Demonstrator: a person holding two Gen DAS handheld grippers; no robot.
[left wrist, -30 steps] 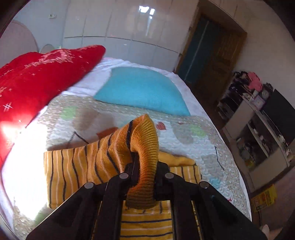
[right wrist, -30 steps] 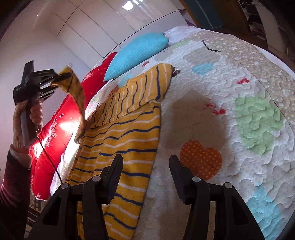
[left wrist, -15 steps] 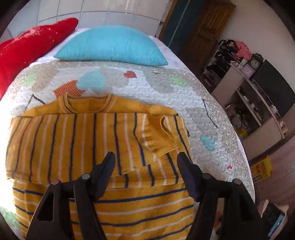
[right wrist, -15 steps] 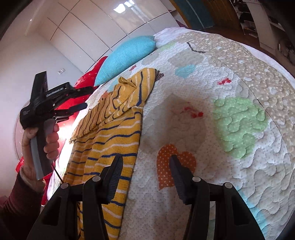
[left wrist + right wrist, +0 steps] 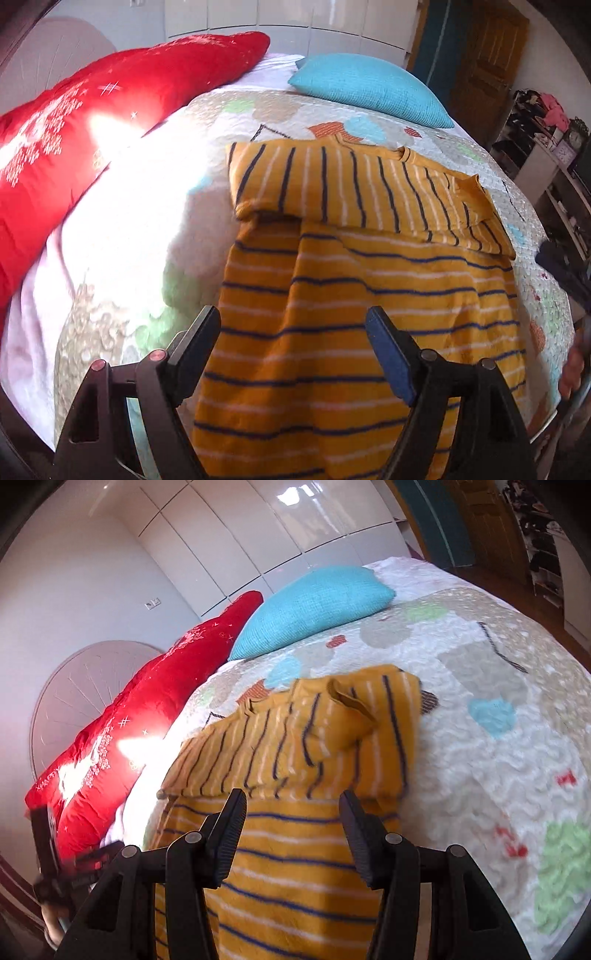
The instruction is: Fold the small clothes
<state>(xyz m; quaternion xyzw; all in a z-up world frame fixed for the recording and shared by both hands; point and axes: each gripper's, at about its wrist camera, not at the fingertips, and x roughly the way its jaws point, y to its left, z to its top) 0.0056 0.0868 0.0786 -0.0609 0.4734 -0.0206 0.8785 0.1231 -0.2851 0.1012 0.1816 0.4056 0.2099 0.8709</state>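
A mustard-yellow sweater (image 5: 369,314) with navy and white stripes lies flat on the bed quilt (image 5: 369,122). Its sleeve (image 5: 351,184) is folded across the chest, cuff toward the right. My left gripper (image 5: 291,314) hovers over the sweater's lower left part; its jaws are opening and nothing is pressed between them. In the right wrist view the sweater (image 5: 295,867) fills the foreground, with the folded sleeve (image 5: 295,738) rumpled beyond it. My right gripper (image 5: 291,797) stands open above the body, holding nothing. The left gripper (image 5: 55,849) shows blurred at the lower left edge.
A red pillow (image 5: 92,129) and a turquoise pillow (image 5: 369,85) lie at the head of the bed. Cluttered shelves (image 5: 554,166) and a wooden door (image 5: 491,55) stand to the right. White wardrobe panels (image 5: 295,535) line the far wall.
The left gripper has let go of the sleeve cuff, which now lies across the chest, and has dropped back toward the hem. The right gripper has swung left over the sweater.
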